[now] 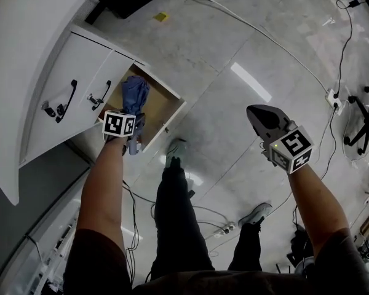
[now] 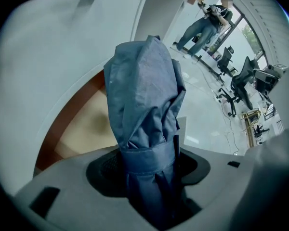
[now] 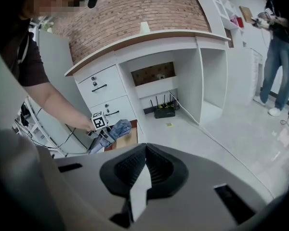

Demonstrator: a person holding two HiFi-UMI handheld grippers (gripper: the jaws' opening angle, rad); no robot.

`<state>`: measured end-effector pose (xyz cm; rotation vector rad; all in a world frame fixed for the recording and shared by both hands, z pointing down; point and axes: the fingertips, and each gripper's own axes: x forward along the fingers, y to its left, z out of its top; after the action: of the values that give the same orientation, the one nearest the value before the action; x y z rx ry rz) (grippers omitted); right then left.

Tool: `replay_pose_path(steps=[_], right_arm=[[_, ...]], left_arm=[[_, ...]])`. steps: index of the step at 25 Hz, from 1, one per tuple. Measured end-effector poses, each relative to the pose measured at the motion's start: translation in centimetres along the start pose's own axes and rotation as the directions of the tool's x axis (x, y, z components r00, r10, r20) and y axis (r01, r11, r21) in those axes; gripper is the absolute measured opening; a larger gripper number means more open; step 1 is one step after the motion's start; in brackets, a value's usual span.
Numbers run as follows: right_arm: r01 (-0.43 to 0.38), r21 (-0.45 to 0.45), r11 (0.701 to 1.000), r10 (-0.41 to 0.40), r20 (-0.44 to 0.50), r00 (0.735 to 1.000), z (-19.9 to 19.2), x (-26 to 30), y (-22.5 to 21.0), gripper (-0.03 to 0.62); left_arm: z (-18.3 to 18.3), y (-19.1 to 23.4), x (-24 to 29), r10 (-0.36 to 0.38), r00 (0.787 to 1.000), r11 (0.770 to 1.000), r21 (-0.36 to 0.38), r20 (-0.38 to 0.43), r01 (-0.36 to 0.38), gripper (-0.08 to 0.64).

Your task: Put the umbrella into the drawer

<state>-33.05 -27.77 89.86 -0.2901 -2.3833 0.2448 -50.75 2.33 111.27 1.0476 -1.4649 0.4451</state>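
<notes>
left gripper (image 2: pixel 149 165) is clamping the folded umbrella (image 2: pixel 144 85), its long axis pointing steeply down toward the open drawer (image 1: pixel 165 105); right gripper (image 3: pixel 142 150) is hanging closed, empty.

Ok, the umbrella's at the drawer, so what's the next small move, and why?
Probably lower the left gripper until the umbrella lies on the drawer's bottom, then let go. The jaws are clamped on the folded umbrella, the drawer is open right under it, and the umbrella seems to hang above the wood rather than rest on it. The right gripper is empty and off to the side.
</notes>
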Motion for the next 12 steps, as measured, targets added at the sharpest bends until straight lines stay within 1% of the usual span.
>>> replay_pose_path(steps=[7,12], right_arm=[[-0.022,0.023,0.999,0.023,-0.034,0.999,-4.3,2.1,-0.7,-0.006],[-0.017,0.044,0.999,0.019,-0.058,0.998,-6.8,2.8,-1.7,-0.006]], left_arm=[[0.2,2.0,3.8,0.032,0.998,0.998,-0.054,-0.052,-0.035,0.252],[0.6,3.6,6.0,0.048,0.997,0.994,-0.099,-0.061,-0.054,0.252]])
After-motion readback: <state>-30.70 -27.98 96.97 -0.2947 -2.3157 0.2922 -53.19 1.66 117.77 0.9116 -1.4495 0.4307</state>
